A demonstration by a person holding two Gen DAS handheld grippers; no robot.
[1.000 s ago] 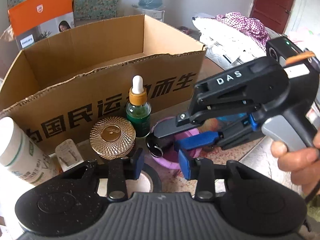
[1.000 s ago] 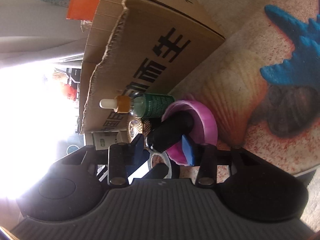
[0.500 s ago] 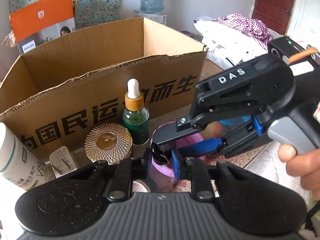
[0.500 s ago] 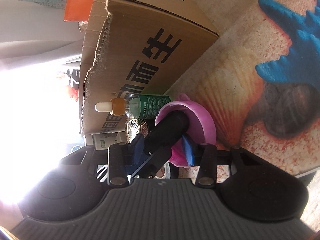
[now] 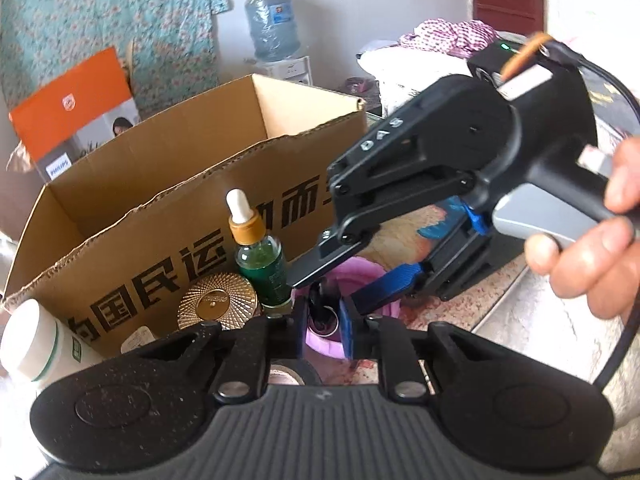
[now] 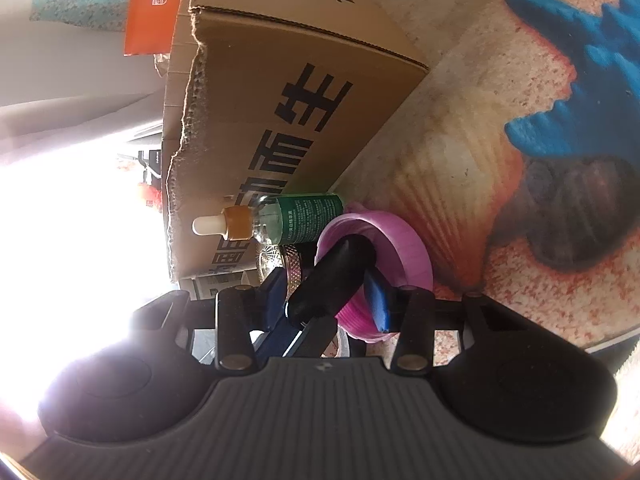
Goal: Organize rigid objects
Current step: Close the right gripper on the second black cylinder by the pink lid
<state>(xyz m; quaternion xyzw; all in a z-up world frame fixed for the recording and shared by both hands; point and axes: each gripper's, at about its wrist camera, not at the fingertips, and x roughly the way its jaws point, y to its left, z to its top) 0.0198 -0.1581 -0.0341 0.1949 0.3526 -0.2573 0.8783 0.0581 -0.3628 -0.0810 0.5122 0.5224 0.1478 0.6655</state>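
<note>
Now that the fingers of your left gripper [image 5: 323,322] have just been closing and pinch the ringed end of the black tube [image 6: 340,268], test that hold before the right gripper [image 6: 326,300], clamped round the tube's body, lets go. The tube's far end sits in the pink cup [image 6: 404,248]. Lift clear of the dropper bottle [image 5: 262,268] at ten o'clock, towards the cardboard box [image 5: 160,184] at eleven.

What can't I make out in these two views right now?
- Left wrist view: the black object with a metal ring in the pink plastic cup is mostly covered by the left tongs, whose jaws have just been closing on it.
- Right wrist view: it is unclear whether the right tongs pinch that object. Glare whitens the left side.
- Brown cardboard box: its floor is hidden behind its front wall.
</note>
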